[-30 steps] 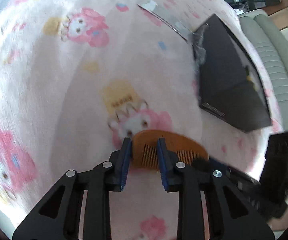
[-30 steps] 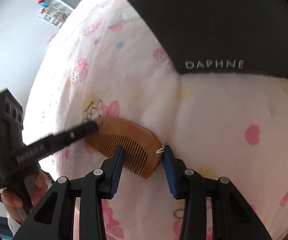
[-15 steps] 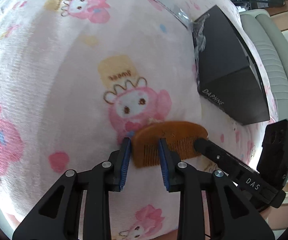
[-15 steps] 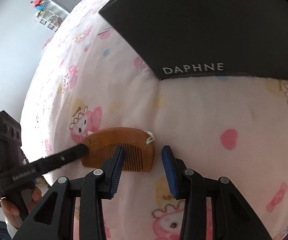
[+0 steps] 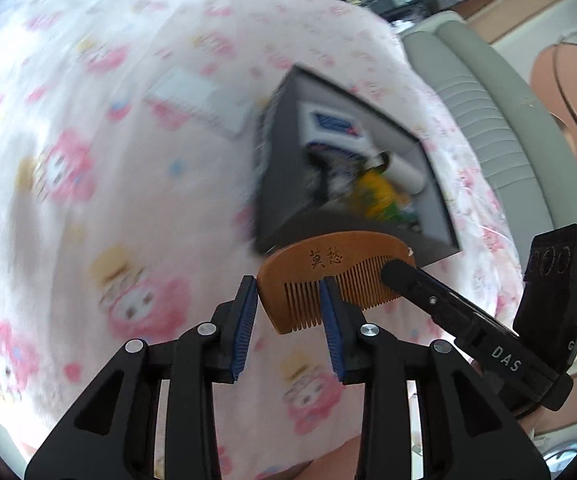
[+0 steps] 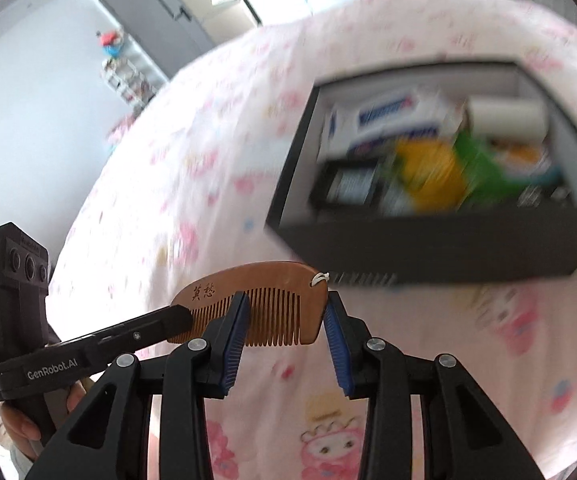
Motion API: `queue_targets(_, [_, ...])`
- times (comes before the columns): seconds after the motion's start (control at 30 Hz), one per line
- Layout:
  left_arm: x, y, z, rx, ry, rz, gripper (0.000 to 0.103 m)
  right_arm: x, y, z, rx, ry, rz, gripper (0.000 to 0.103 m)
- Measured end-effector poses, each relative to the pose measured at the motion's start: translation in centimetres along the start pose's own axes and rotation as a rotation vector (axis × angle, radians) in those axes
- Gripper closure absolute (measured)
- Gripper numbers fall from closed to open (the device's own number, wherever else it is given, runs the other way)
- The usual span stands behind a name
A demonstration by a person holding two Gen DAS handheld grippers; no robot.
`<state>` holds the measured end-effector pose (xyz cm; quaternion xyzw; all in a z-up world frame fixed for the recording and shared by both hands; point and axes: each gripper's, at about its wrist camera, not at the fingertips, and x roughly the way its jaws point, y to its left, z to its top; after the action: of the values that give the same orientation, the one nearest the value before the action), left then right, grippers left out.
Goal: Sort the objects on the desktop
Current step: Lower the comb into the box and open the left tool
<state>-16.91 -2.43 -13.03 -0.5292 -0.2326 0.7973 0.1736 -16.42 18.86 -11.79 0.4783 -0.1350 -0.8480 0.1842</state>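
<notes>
Grippers share a wooden comb (image 5: 328, 276) above the pink cartoon blanket (image 5: 108, 200): left gripper (image 5: 290, 300) and right gripper (image 6: 284, 312) each clamp one end. At one o'clock beyond, an open black box (image 6: 428, 248) holds blurred cartons and packets.

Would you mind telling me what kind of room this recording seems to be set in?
Probably a home, perhaps a bedroom or living room: a pink cartoon-print blanket covers the surface, a grey cushioned sofa stands beside it, and a grey door and small cluttered shelf show behind.
</notes>
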Motion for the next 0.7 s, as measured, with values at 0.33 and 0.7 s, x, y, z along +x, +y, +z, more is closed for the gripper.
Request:
queue_targets(0.33, [0.8,-11.1,7.1,0.179,-0.057,-0.049,0.071,-7.6,-2.2,8.8,-0.041,-0.188,-0.112,0.069])
queue_targets(0.7, [9.0,-15.6,8.7,0.195,0.014,-0.06,0.071,-8.2,-10.1,11.1,0.095,-0.202,-0.17,0.069])
